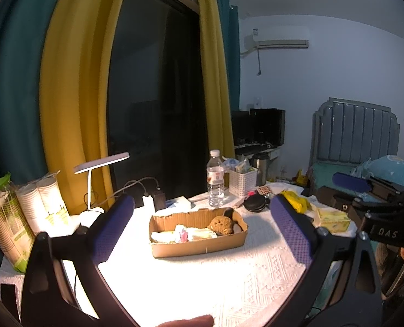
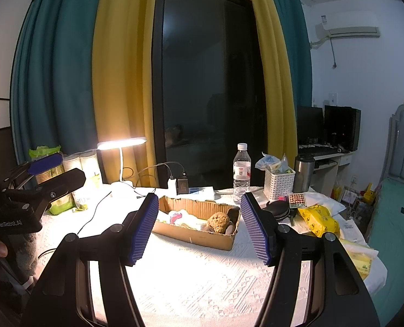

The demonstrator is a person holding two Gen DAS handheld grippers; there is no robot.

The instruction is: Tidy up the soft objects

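The left gripper [image 1: 202, 207] was held above the bench [image 1: 202, 286] with its 2 fingers [image 1: 111, 229] spread wide apart and nothing between them. The right gripper [image 2: 199, 218] was in the same condition: 2 fingers [image 2: 256, 231] apart, empty, clear of the bench surface. Both grippers pointed toward the cardboard tray [image 2: 196, 234], which lay near the middle of the lit bench, ahead of the fingers and not touching them.

The soft objects were inside the tray. A brown sponge [image 1: 221, 224] sat toward its right end. White and pink soft items [image 1: 184, 234] lay to its left. Their exact kind could not be determined. A dark item behind the sponge was too obscured to identify.

Outside the tray, a yellow packet [image 2: 319, 219] lay on the bench at the right, near a dark round pouch [image 2: 279, 209]. A water bottle [image 2: 241, 173], a white basket [image 2: 279, 184] and a desk lamp [image 2: 121, 144] stood further back.

Assessment: the collection step appeared largely or fully done, since no loose sponge or cloth was visible on the bare bench. Whether the yellow packet counted as a remaining soft object could not be confirmed.
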